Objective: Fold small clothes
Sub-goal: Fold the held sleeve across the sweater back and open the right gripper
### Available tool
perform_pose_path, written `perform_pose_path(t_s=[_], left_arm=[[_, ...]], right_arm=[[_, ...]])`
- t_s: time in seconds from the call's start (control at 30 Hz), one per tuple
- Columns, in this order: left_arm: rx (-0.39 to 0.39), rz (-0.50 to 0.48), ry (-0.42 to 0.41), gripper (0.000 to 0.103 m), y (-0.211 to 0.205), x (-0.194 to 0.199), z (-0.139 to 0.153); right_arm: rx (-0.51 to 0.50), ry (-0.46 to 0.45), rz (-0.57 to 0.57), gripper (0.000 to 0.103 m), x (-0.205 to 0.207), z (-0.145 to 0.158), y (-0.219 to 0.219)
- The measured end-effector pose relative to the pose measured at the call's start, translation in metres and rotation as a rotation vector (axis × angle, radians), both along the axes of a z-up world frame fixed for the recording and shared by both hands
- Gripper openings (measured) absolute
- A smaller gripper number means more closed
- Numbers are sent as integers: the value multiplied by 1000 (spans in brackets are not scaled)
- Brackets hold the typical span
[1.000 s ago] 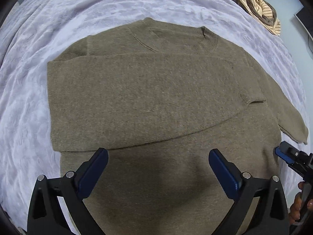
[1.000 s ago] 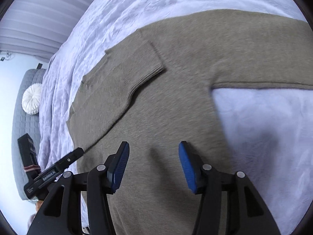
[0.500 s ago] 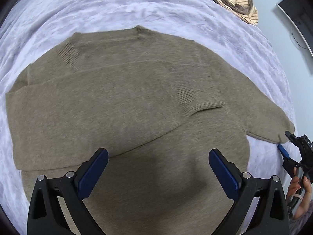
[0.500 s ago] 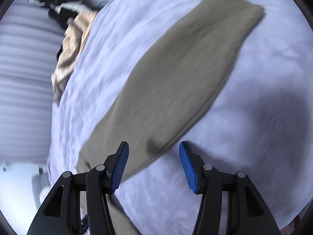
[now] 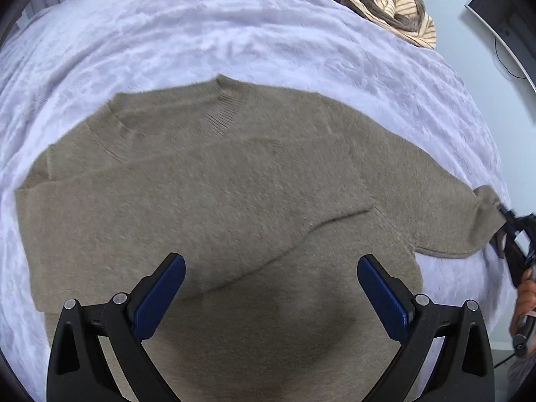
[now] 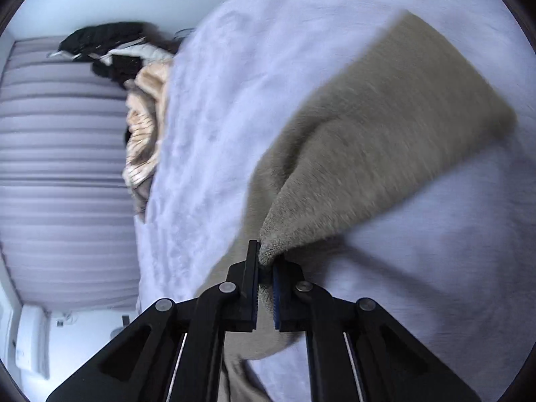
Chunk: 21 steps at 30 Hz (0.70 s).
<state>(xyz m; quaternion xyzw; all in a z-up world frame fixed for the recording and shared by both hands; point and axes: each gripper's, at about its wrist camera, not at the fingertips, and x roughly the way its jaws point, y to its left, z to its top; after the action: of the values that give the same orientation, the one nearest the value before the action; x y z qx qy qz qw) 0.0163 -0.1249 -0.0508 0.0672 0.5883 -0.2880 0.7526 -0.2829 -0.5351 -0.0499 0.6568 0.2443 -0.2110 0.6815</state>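
Observation:
An olive-brown knit sweater (image 5: 234,194) lies flat on a pale lilac bedspread (image 5: 234,40), one sleeve folded across its chest. My left gripper (image 5: 271,294) is open and empty, hovering over the sweater's lower body. My right gripper (image 6: 265,268) is shut on the cuff of the other sleeve (image 6: 385,154) and lifts it off the bed. In the left wrist view the right gripper (image 5: 506,214) shows at the far right edge, holding that sleeve's end (image 5: 482,221).
A heap of striped beige and brown clothes (image 5: 385,3) lies at the bed's far right corner, also in the right wrist view (image 6: 144,127) with dark garments (image 6: 107,47) behind it. A dark monitor (image 5: 502,10) stands off the bed at right.
My right gripper moved out to the sleeve's cuff, closed on it and raised it. The left gripper stayed open while its view shifted over the sweater.

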Motion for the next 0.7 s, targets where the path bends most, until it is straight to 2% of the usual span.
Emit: perform_pose_path(t_s=[0.07,0.13,0.23,0.33,0.37,0.43,0.5,0.57,0.63,0.67,0.7], left_arm=[[16,15,-21,103,-1,5,15],[27,44,-36,103,5,21,12],[37,105,-50,103,5,41,25],[31,186,-71,103,47,61,35],[30,209,-77,103,72,45,53],[46,260,-84,103,108,48,63],[65,309,-81,103,137,51,64],[79,347,-69,103,165,52,63],[87,377,-54,103,184,56,58],[85,387,-48,103,195,54,58],[78,397,-42,103,203,54,56]], right_arm=[[-44,-69,87,6,28,19,7],[-114,-117,212,6,69,43,21],[-204,-190,435,6,142,73,63],[-267,-221,650,6,205,86,125],[-288,-216,728,6,226,87,150],[-296,-205,876,6,262,79,201],[-305,-145,1012,7,289,60,253],[-300,-46,1146,9,309,31,300],[-297,75,1212,11,315,3,328],[-293,141,1230,18,318,-9,336],[-289,161,1212,18,316,-16,336]])
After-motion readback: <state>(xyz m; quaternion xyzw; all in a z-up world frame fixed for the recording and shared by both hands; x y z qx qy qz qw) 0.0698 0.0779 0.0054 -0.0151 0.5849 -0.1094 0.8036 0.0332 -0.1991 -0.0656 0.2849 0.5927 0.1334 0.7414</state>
